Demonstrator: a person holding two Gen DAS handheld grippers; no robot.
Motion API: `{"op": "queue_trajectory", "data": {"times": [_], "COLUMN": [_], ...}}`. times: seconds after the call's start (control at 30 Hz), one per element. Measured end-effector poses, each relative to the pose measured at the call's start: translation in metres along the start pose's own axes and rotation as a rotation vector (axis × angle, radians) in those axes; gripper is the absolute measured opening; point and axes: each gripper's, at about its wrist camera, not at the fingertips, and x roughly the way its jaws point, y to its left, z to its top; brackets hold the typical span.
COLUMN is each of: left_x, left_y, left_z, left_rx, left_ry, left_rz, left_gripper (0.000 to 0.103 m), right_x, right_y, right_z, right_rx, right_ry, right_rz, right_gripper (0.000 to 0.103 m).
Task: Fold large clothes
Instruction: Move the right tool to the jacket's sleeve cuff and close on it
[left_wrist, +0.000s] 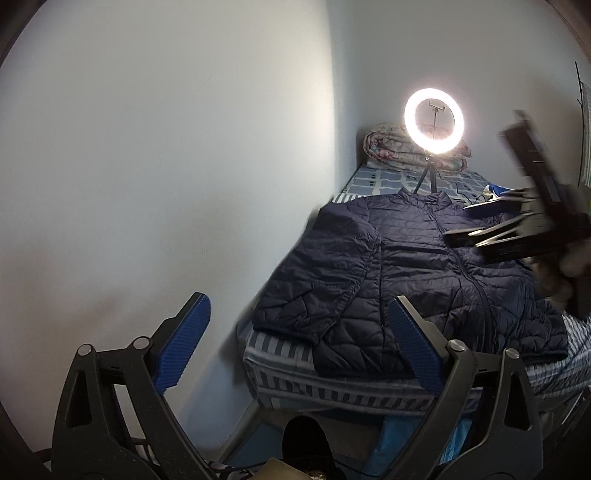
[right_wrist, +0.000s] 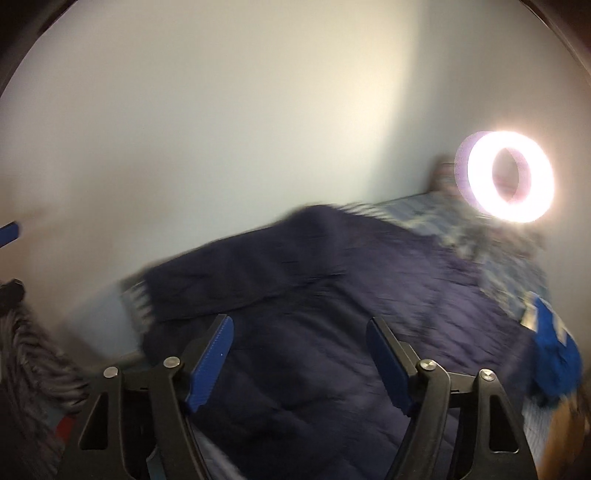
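On the bed (left_wrist: 280, 373) your navy jacket (left_wrist: 388, 266) lies flat near the ring light (left_wrist: 434, 122); left tongs (left_wrist: 299, 354) and right tongs (right_wrist: 299, 362) both gape apart, gripping nothing

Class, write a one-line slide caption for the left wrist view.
Open left tongs face a navy quilted puffer jacket spread flat on a striped bed.

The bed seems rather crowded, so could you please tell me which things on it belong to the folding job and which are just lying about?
For the job:
- navy quilted jacket, spread flat
- left gripper, open, empty
- right gripper, open, empty

Lying about:
- ring light on its tripod
- rolled floral quilt by the wall
- blue cloth at the jacket's edge
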Motion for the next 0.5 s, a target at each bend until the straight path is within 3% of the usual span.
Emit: {"op": "queue_trajectory", "data": {"times": [0.2,0.4,0.5], "left_x": [0.009,0.026,0.040], "left_y": [0.006,0.012,0.011], "left_z": [-0.006,-0.004,-0.004], "left_rx": [-0.020,-0.038,-0.038], "left_ry": [0.022,0.054,0.087], "left_rz": [-0.001,-0.018,-0.032], "left_gripper": [0.097,0.097,0.097], "right_x": [0.084,0.170,0.201], "right_y": [0.010,-0.005,-0.012], "right_z": [0.013,-0.003,-0.009], "right_rx": [0.192,0.484,0.586], "right_ry": [0.187,0.310,0.331], "right_rz": [0.231,0.343,0.373], "right_gripper": [0.060,0.044,0.044]}}
